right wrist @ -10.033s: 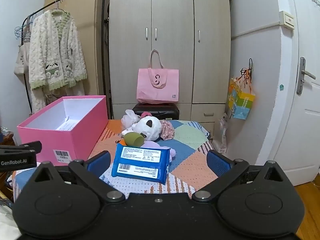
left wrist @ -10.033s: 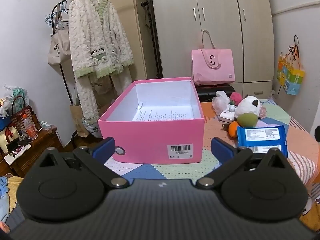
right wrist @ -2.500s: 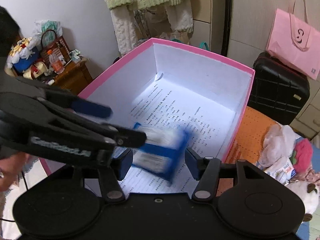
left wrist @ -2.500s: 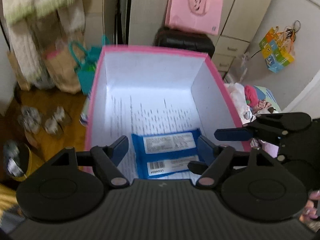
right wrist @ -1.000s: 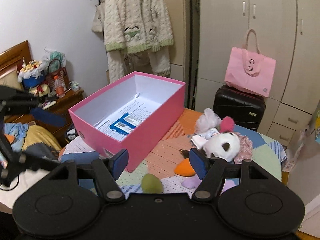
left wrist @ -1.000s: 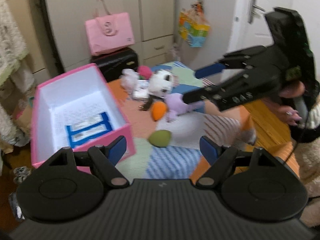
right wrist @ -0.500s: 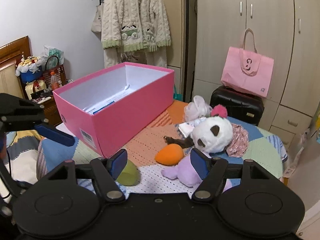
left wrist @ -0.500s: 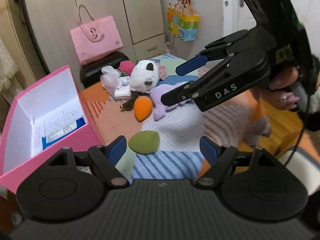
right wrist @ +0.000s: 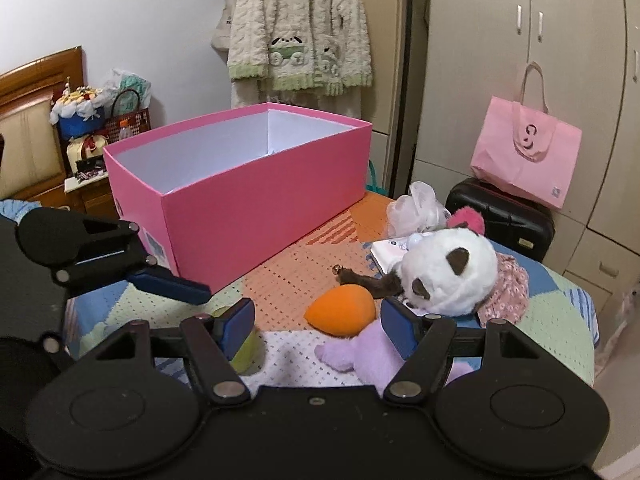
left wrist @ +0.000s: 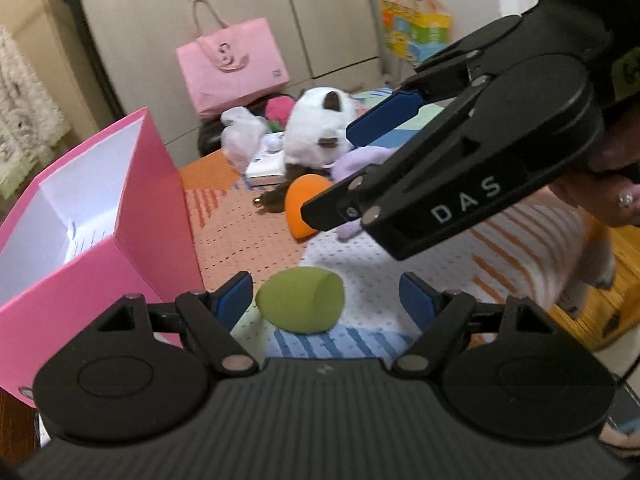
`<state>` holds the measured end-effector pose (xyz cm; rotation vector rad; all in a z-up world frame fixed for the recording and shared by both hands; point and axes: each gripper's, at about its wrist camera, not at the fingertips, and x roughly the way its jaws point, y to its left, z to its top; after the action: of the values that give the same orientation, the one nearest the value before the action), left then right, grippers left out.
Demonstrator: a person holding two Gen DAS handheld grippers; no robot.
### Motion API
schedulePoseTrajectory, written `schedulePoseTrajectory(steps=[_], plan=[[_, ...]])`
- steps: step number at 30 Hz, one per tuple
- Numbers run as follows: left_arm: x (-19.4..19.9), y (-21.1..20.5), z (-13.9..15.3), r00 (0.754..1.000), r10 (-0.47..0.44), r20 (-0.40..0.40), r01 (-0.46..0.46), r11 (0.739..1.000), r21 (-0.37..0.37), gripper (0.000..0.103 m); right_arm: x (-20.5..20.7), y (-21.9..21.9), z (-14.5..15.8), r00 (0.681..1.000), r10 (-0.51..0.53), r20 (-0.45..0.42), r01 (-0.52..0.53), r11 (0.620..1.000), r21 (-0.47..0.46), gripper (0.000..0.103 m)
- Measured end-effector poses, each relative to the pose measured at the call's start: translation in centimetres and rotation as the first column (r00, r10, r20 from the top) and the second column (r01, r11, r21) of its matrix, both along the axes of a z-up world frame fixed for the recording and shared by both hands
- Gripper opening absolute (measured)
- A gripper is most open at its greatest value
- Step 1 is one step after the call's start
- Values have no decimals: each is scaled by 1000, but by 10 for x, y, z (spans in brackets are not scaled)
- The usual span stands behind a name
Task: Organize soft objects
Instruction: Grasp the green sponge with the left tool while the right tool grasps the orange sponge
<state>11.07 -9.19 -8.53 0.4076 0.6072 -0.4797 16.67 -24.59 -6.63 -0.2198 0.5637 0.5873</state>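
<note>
The green sponge sits on the tabletop right between the left claw fingers, long axis crosswise, beside the pink box. Left claw's wide open and empty (clearly the nearer one); the right claw, also open and empty, faces the orange sponge.

You had an olive-green sponge lying on the patchwork cloth, just beside the box, which was hot pink outside and white inside. The cloth near the box was orange with small dots and stripes; beyond it were patches of white with dots, blue stripes, pale green and blue. Right of the box you saw an orange sponge, a black-and-white panda in a pink floral dress, and a lilac plush toy. Behind the box hung a cream robe with green trim. Your tools' fingers were blue on black frames.
</note>
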Motion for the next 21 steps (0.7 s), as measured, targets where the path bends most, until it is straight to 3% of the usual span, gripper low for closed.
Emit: schedulePoseTrajectory(steps=[5,12,21], plan=[[-5,-1,-9,998,45,33,-44,999,-27,79,18,4,-7,1000,13,-24,-13,1000,0,75],[-4,1,-11,994,105,38,-102,991,-83,74,32,21,-19,999,24,-48,-27,997,-78,72],[-4,-1,-18,989,123,77,-120,992,-42,71,37,30,-30,999,-19,-42,12,984,-177,69]])
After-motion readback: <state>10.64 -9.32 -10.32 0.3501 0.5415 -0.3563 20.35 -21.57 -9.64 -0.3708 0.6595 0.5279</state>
